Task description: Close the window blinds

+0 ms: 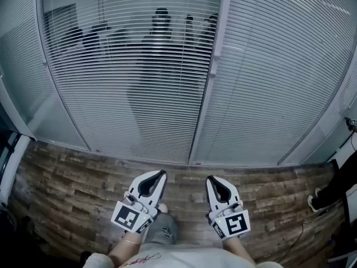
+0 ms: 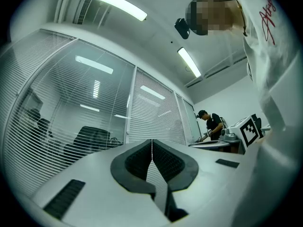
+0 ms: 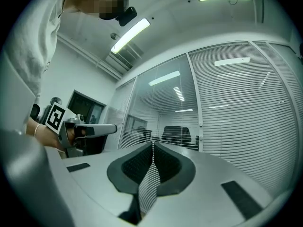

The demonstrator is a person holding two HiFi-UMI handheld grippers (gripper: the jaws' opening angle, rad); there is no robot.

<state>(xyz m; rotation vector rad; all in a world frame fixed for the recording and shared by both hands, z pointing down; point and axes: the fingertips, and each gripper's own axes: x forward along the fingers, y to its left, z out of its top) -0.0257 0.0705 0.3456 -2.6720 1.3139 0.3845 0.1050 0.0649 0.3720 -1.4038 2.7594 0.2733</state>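
The window blinds in the middle glass panel have their slats tilted open, and dark office chairs show through them. The blinds in the right-hand panel look flat and opaque white. A white upright frame separates the two panels and carries a small fitting. Low in the head view my left gripper and right gripper are held side by side above the floor, short of the glass. Both are shut, tips meeting, with nothing between them.
A brown wood-plank floor runs along the foot of the glass wall. At the right edge a person's leg and shoe stand beside a cable on the floor. A person in black works at a desk further right.
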